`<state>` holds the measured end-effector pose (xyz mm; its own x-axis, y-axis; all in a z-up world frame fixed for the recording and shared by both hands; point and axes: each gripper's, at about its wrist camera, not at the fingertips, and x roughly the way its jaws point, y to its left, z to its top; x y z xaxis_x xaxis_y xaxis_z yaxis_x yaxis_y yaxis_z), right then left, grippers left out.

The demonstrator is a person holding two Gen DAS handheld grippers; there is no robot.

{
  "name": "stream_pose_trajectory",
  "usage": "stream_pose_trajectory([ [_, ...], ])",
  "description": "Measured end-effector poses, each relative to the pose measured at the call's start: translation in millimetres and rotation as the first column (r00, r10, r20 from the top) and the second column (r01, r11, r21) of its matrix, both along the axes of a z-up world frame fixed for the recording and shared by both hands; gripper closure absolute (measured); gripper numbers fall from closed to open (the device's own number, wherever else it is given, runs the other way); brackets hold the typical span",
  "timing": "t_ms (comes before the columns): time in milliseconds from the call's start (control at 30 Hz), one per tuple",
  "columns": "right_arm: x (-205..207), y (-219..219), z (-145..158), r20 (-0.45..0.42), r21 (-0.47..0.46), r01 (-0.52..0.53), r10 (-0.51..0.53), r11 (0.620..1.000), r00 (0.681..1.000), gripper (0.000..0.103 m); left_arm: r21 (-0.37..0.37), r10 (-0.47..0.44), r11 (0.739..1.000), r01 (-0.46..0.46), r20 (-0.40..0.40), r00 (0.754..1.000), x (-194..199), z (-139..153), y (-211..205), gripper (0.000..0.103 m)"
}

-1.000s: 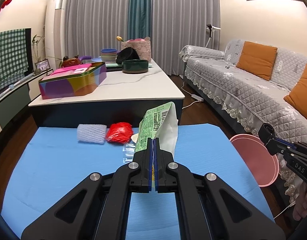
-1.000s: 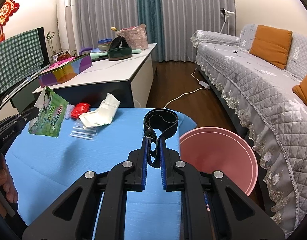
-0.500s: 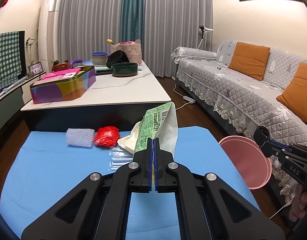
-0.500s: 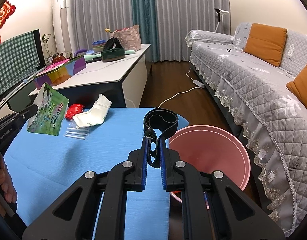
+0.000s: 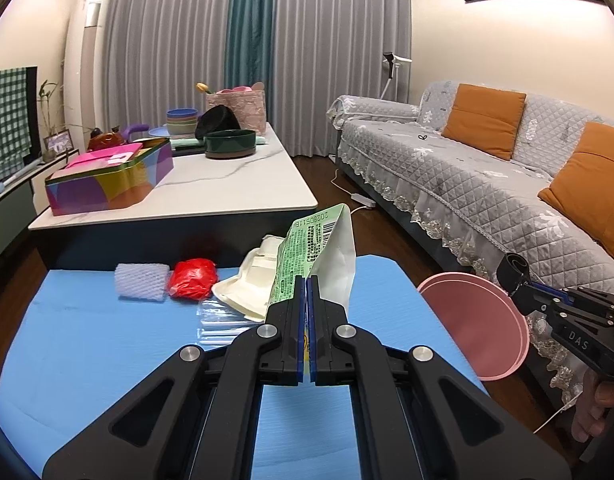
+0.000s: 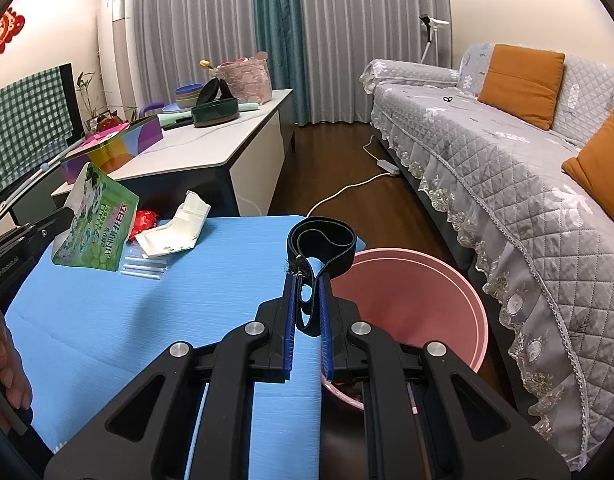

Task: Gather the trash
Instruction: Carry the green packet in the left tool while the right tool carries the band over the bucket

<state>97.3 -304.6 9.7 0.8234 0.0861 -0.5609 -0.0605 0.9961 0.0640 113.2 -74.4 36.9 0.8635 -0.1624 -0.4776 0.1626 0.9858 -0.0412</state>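
My left gripper (image 5: 307, 280) is shut on a green snack bag (image 5: 317, 248) and holds it above the blue table (image 5: 87, 352). The bag also shows in the right wrist view (image 6: 95, 224). My right gripper (image 6: 309, 280) is shut on a black elastic band (image 6: 323, 240), held at the table's right edge beside the pink bin (image 6: 411, 304). The bin shows in the left wrist view (image 5: 479, 328) at the right. On the table lie a red wrapper (image 5: 193, 282), a white foam net (image 5: 141, 286), a cream bag (image 5: 247, 288) and clear plastic strips (image 5: 223, 320).
A marble-topped table (image 5: 227, 184) behind holds a colourful tin (image 5: 111, 176), bowls (image 5: 229, 144) and a basket. A grey sofa (image 5: 487, 184) with orange cushions runs along the right. A white cable (image 6: 347, 192) lies on the wooden floor.
Both grippers have shifted right, keeping their loads. The black band now sits nearer the pink bin, and the bin shows larger in the left wrist view.
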Motion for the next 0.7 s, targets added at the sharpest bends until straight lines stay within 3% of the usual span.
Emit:
stream_pose_trajectory([
  [700,10.2,-59.1,-5.9,-0.024,0.041,0.134,-0.134,0.99,0.991,0.092,-0.001,-0.199,0.98,0.199,-0.014,0.98,13.3,3.1,-76.3,0.102],
])
